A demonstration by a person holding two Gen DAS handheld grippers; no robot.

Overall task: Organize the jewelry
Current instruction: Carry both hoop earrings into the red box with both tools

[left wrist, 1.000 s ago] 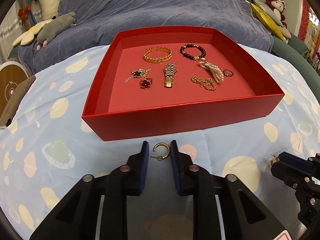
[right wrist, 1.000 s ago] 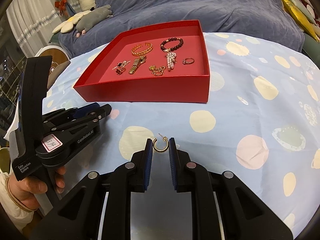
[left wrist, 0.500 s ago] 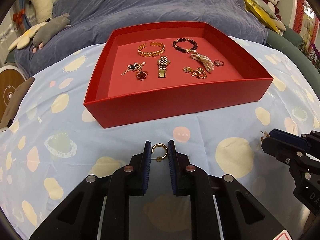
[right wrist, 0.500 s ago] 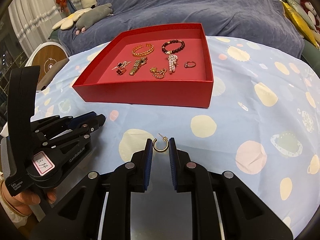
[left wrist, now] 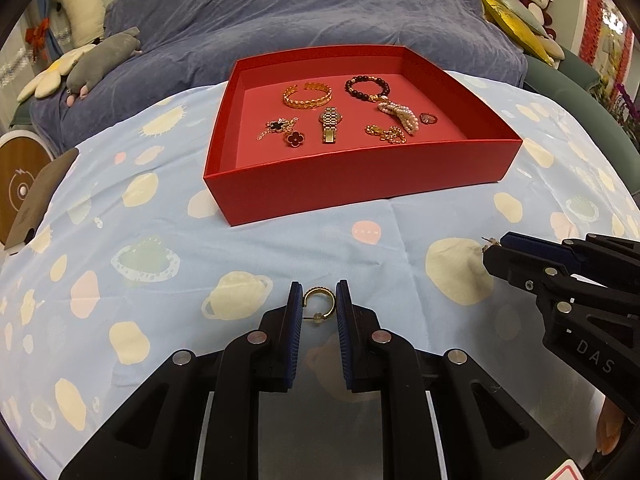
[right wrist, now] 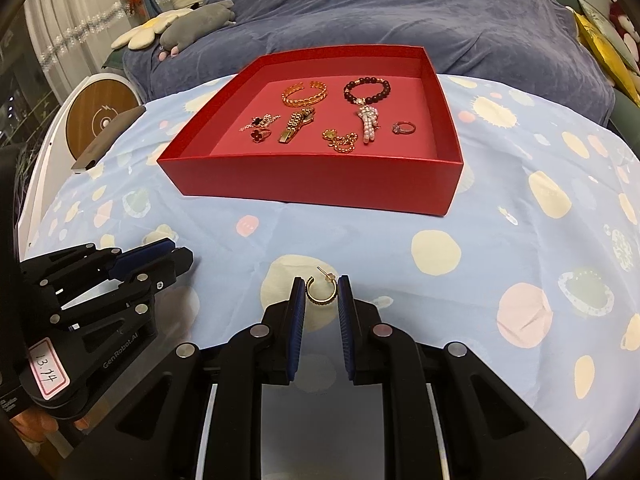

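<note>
On the table (left wrist: 132, 216), which is covered by a pale blue cloth with cream and pink spots, the red tray (left wrist: 360, 184) now lies farther from both cameras than it did a second ago; both hand-held grippers have drawn back and risen. Judged from this, each earring is lifted clear of the cloth and is ready for transfer to the tray.

The tray holds a gold bangle (left wrist: 307, 95), a dark bead bracelet (left wrist: 367, 87), a pearl tassel (left wrist: 399, 113), a gold watch (left wrist: 329, 125), a gold chain (left wrist: 386, 133), clover pieces (left wrist: 285, 133) and a ring (left wrist: 428, 118).

The left hand-held gripper (left wrist: 319, 309) is closed on a gold hoop earring (left wrist: 319, 303), pinched between its blue pads. The right hand-held gripper (right wrist: 321, 294) grips a second hoop earring (right wrist: 322, 290), post pointing forward.

Behind the table stands a sofa under a blue-grey throw (right wrist: 400, 12), with plush toys (left wrist: 100, 60) at its left end.
</note>
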